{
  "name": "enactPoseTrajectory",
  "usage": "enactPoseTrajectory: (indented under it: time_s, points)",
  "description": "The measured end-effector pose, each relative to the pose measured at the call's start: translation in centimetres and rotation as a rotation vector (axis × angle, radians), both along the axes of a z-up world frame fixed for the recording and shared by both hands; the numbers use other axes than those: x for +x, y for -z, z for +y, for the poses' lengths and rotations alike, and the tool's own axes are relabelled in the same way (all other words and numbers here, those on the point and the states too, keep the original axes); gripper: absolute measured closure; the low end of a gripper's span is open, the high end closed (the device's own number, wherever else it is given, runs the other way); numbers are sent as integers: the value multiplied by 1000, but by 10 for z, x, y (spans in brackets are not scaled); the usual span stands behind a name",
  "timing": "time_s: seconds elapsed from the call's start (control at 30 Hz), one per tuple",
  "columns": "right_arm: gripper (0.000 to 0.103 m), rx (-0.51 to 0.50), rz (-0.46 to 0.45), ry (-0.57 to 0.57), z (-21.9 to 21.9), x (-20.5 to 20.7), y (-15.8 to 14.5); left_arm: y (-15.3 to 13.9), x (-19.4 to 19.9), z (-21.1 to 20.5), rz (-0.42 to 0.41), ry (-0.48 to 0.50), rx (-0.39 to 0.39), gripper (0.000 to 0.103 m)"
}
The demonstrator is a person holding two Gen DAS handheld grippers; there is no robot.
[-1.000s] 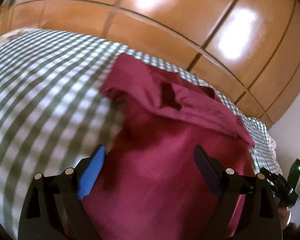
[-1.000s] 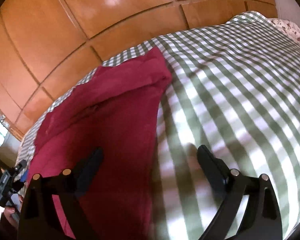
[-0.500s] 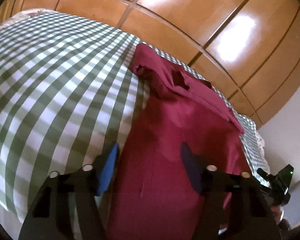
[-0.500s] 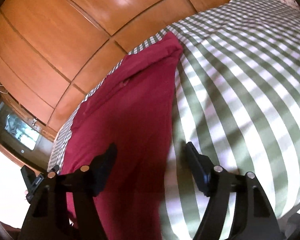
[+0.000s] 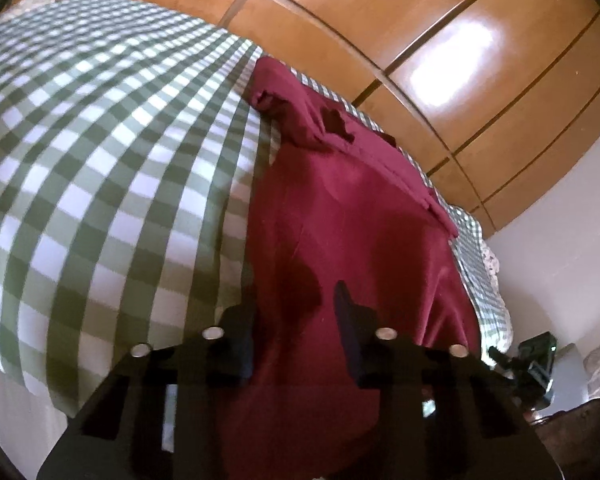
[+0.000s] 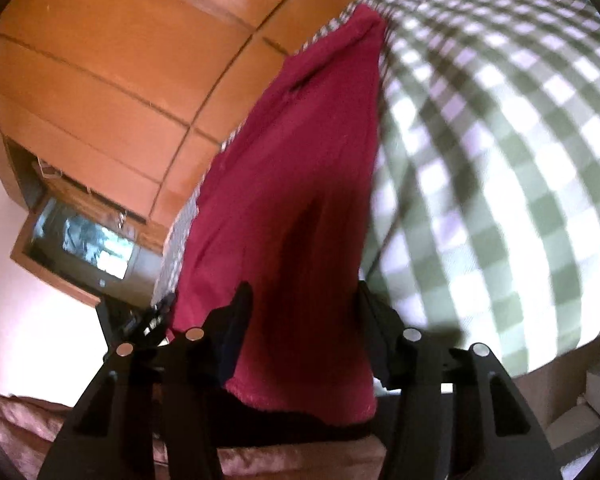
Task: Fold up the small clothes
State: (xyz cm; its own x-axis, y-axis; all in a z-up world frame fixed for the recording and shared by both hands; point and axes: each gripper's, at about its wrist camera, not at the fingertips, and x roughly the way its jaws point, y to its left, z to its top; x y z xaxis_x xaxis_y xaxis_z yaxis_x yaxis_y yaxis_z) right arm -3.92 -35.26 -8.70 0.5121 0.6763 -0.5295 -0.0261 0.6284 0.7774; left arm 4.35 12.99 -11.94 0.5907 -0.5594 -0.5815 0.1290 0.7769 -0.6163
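Note:
A maroon garment (image 5: pixel 352 216) lies flat on the green-and-white checked bed (image 5: pixel 100 160), its collar end crumpled at the far side. My left gripper (image 5: pixel 294 314) hovers low over the garment's near left edge, jaws closing, with cloth lying between the fingers and a gap still showing. In the right wrist view the same garment (image 6: pixel 308 168) runs away from me, its near hem hanging over the bed's edge. My right gripper (image 6: pixel 304 312) straddles that hem, jaws closing, with cloth between them. Each gripper shows at the edge of the other's view.
Glossy wooden wardrobe doors (image 5: pixel 420 40) stand right behind the bed. A dark screen (image 6: pixel 80 244) sits in a wooden frame at the left of the right wrist view. A white wall (image 5: pixel 560 272) and a pinkish-brown fabric (image 6: pixel 16 420) lie nearby.
Both grippers have moved to the garment's near end, one at each side edge, and their jaws have narrowed from wide apart to partly closed around the cloth.

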Motion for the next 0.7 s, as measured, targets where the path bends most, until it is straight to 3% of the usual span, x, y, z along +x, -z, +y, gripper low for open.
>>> enactPoseTrajectory:
  time_s: [0.03, 0.1, 0.13, 0.23, 0.33, 0.43, 0.5, 0.53, 0.6, 0.7]
  points:
    - [55, -7, 5, -8, 3, 0, 0, 1, -1, -1, 7, 5, -4, 78]
    - [85, -39, 22, -28, 12, 3, 0, 1, -3, -4, 12, 15, 6, 89]
    - [95, -67, 38, -40, 17, 4, -1, 0, -4, -6, 9, 19, 14, 89]
    - [96, -4, -15, -23, 9, 2, -10, -10, -11, -11, -12, 45, 16, 91]
    - [96, 90, -96, 92, -27, -7, -25, -19, -24, -12, -22, 64, 8, 93]
    - [96, 60, -109, 184, -61, -18, -28, -17, -36, -11, -7, 74, 14, 93]
    - [96, 1, -67, 197, -70, -18, -18, -9, -38, -10, 16, 71, 25, 93]
    - [96, -20, -43, 190, -68, -16, -12, -6, -37, -8, 28, 62, 17, 90]
    - [96, -77, -9, 164, -59, -11, -1, -1, -33, -1, 61, 19, 6, 48]
    - [92, -72, 13, 163, -55, -8, 10, -2, -34, 4, 36, 11, -31, 35]
